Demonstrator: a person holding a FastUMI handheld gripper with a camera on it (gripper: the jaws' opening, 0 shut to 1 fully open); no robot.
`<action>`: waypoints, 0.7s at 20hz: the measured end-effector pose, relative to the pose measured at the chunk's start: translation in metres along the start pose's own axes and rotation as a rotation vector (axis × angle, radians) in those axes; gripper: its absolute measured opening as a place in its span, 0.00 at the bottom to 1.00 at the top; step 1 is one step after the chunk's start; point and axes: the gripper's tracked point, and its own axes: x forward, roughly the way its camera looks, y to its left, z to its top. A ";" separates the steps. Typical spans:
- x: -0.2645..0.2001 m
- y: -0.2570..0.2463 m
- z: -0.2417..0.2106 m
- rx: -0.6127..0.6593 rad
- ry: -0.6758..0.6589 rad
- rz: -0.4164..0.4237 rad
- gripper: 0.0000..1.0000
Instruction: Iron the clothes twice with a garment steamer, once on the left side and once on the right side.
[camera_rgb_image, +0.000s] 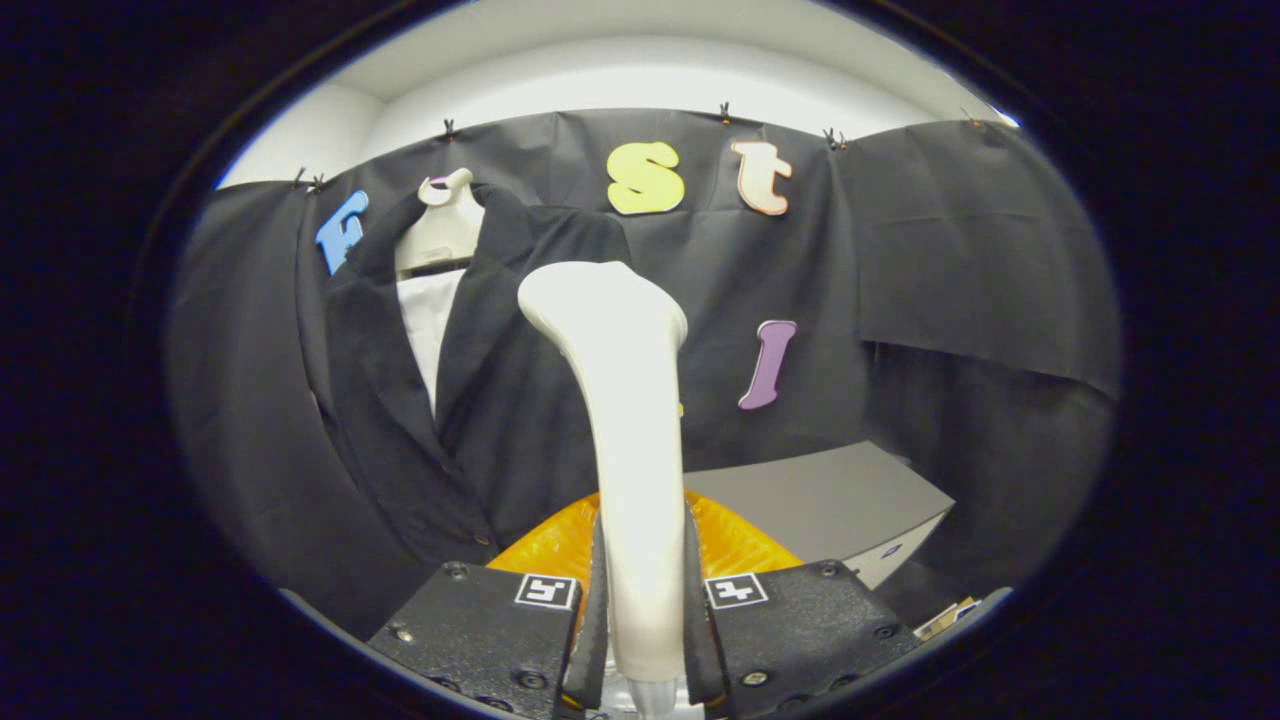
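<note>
Gripper (640, 640) fingers clamp steamer (620, 420) handle upright, head raised just right of jacket (440, 400) front, prob. to line up a pass.

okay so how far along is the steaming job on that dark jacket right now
Done: the hand-held gripper is shut on the garment steamer, both fingers pressing its white handle. In hand: the steamer is held upright in front of the dark jacket on its hanger form, its head beside the jacket's right half; contact cannot be told. Left: whether either pass is done cannot be read from this picture.
</note>
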 end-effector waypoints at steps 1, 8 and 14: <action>0.003 0.007 0.009 0.000 -0.019 -0.011 0.34; 0.016 0.051 0.059 -0.064 -0.141 -0.033 0.34; 0.048 0.065 0.081 -0.088 -0.197 -0.076 0.34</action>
